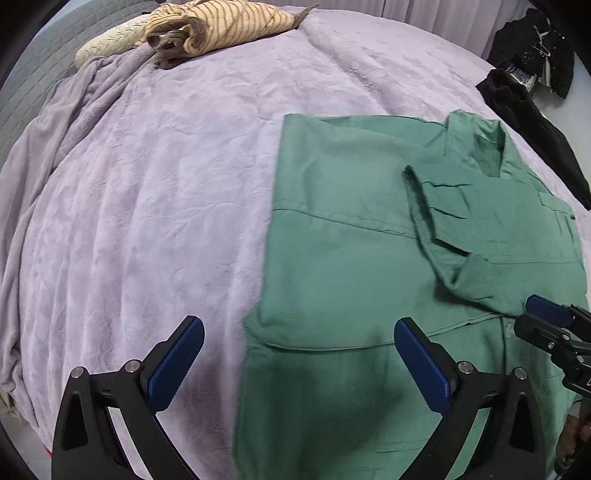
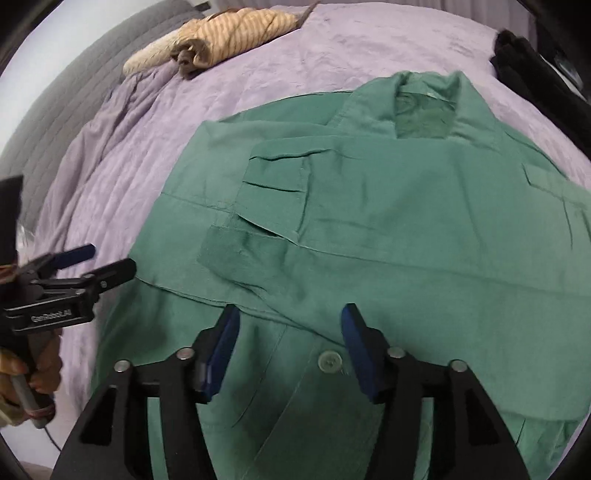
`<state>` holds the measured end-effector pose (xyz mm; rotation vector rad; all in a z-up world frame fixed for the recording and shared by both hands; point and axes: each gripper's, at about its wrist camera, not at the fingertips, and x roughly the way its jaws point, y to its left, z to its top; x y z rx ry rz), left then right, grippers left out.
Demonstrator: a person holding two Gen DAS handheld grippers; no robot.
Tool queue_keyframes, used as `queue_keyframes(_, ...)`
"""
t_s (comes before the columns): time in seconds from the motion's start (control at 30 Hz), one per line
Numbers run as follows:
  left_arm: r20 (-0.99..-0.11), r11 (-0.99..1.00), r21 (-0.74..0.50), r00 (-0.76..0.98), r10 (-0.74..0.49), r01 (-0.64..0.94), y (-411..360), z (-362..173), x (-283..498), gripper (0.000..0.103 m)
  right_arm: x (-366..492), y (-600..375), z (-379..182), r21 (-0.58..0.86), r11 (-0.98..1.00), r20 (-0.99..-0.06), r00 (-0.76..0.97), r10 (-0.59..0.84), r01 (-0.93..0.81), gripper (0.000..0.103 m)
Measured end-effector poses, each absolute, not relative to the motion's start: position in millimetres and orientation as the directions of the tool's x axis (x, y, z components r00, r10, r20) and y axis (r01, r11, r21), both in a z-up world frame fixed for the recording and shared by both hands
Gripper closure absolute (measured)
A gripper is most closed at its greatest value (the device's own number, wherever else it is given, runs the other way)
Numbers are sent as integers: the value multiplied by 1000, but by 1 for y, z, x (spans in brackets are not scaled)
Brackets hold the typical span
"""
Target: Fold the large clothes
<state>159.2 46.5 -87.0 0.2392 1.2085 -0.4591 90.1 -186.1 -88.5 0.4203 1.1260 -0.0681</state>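
Shirt: a green shirt (image 2: 388,229) lies front-up on the bed, filling the centre and right of the right-wrist frame; collar toward the top of the frame, hem toward the bottom. One side panel looks already turned in, giving the straight edge at the frame's left, so the body is narrowed for folding.

Sleeve: a sleeve (image 2: 273,206) lies doubled back across the chest, its darker cuff (image 2: 229,254) at centre left. Laid there, it stays inside the outline instead of trailing onto the blanket.

Right tool: the right tool (image 2: 288,347) hangs over the lower front near a button (image 2: 329,360), jaws spread, nothing between them. Judged as a release just made, with the sleeve left resting on its own.

Left tool: the left tool (image 1: 299,365) hovers at the bottom of its own frame, straddling the shirt's straight left edge, jaws spread wide and empty. Placed so, it appears ready for the next hold on hem or side.

Blanket: a lilac blanket (image 1: 147,206) covers the bed, giving a soft, slightly creased base.

Other clothes: a striped tan garment (image 1: 221,26) sits at the upper left and dark clothing (image 1: 532,122) at the upper right, both well apart from the shirt, keeping the folding area free.

Stage: judged midway; the lengthwise fold remains.
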Motion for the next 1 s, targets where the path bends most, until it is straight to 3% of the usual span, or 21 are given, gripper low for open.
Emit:
queue_keyframes(0.27,-928,785,-271,65,-367,558,-31,-100,151,0,-29,-299,-96,527,565,-827,537,167,635,39)
queue_keyframes(0.37,-920,786,-252,114,-376,565,-45,-91,160,0,-62,-327,-87,542,502,-810,577,100,674,39)
queue_keyframes(0.57,-925,792,-251,102,-365,556,-74,-104,206,0,-46,-383,-55,431,594,-815,575,-65,679,39)
queue_keyframes(0.63,-920,789,-270,95,-381,553,-83,-108,214,9,-34,-414,-62,401,582,-834,545,-87,708,39)
queue_keyframes(0.77,-933,790,-238,94,-348,566,-98,-120,220,61,-3,-458,-92,424,532,-844,532,-61,733,39)
queue_keyframes(0.8,-935,795,-221,108,-337,565,-99,-120,220,69,3,-463,-101,424,529,-855,518,-34,735,41)
queue_keyframes(0.83,-932,798,-220,119,-341,561,-98,-117,220,71,10,-466,-109,411,534,-869,495,-16,739,80)
queue_keyframes(0.87,-928,799,-220,131,-348,560,-98,-113,221,77,17,-464,-111,409,559,-871,492,2,721,101)
queue_keyframes(1.0,-911,773,-209,168,-376,599,-103,-104,218,79,9,-453,-85,346,651,-846,525,-94,675,100)
